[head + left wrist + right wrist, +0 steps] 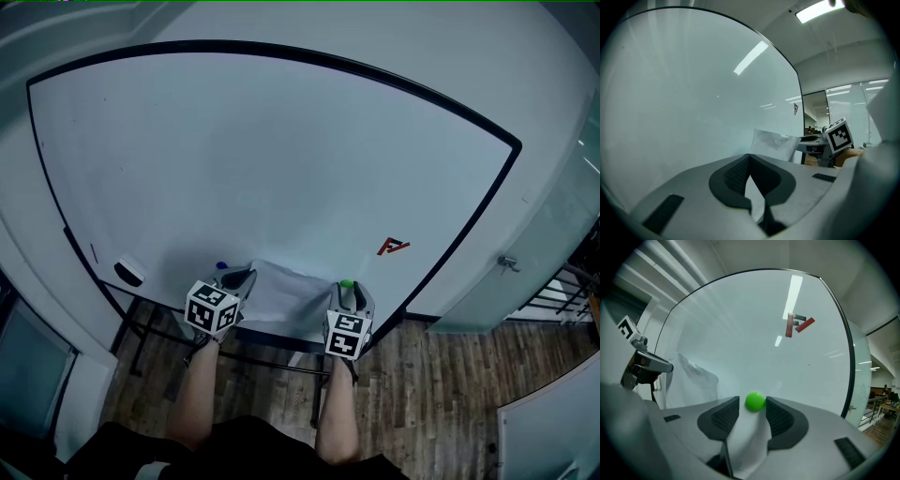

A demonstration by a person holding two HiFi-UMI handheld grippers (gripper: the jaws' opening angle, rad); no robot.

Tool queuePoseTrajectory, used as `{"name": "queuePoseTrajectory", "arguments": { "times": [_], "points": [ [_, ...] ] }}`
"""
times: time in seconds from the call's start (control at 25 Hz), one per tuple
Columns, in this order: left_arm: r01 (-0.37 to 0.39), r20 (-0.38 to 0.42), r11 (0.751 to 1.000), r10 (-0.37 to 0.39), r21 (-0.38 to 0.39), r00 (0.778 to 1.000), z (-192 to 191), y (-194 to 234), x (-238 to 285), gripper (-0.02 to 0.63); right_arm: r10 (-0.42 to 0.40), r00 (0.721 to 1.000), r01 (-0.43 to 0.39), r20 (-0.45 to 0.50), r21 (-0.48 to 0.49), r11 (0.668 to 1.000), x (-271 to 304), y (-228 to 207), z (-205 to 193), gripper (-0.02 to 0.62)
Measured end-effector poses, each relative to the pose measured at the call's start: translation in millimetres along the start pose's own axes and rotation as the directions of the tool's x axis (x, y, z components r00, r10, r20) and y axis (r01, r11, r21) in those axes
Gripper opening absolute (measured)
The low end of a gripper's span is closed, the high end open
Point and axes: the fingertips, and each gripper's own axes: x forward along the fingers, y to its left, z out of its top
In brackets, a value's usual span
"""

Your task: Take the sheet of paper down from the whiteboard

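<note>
Whiteboard [281, 159] fills our head view. We note the sheet of paper [281, 292] crumpled at the board's 6 o'clock edge. Left gripper [246, 277], at the sheet's 9 o'clock, has its jaws pinched tight on the paper's edge. Right gripper [350, 291], at 3 o'clock, has its jaws apart (paper lies loose between them). A green magnet [754, 401] sits unclamped between the tips.

No words, brands or numbers are showing legibly anywhere. The whiteboard [281, 159] is carrying only a small figure of red and dark strips [393, 247] toward 4 o'clock on its face, making no sure letter. The left cube [212, 308] on the left gripper [242, 276] and the right cube [346, 335] on the right gripper [350, 291] are displaying black-and-white square markers, coded patterns rather than text
</note>
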Motion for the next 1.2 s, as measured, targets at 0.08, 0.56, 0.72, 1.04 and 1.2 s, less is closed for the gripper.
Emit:
{"name": "queuePoseTrajectory", "arguments": {
  "times": [0.08, 0.56, 0.72, 1.04, 1.2],
  "points": [
    [0.007, -0.003, 1.0, -0.007, 0.004, 1.0, -1.0, -1.5, -3.2, 0.02, 0.003, 1.0, -0.003, -0.016, 0.007, 1.0, -2.3, 0.7, -5.1, 0.189],
    [0.066, -0.006, 0.998, -0.066, 0.011, 0.998, -7.6, -25.7, -22.8, 0.02, -0.044, 0.998, 0.047, -0.053, 0.058, 0.997, -45.7, -5.5, -29.6, 0.192],
    [0.088, -0.012, 0.996, -0.088, 0.014, 0.996, -11.7, -40.5, -30.8, 0.02, -0.035, 0.998, 0.039, -0.049, 0.072, 0.997, -65.3, -3.7, -35.0, 0.192],
    [0.064, -0.031, 0.998, -0.064, 0.006, 0.997, -23.5, -64.4, -53.3, 0.02, 0.037, 0.999, -0.032, -0.034, 0.124, 0.992, -94.1, 1.2, -46.1, 0.189],
    [0.025, -0.049, 1.0, -0.025, -0.003, 0.998, -33.2, -84.1, -63.9, 0.02, 0.096, 0.995, -0.09, -0.035, 0.146, 0.985, -110.2, -3.7, -55.3, 0.152]
  ]
}}
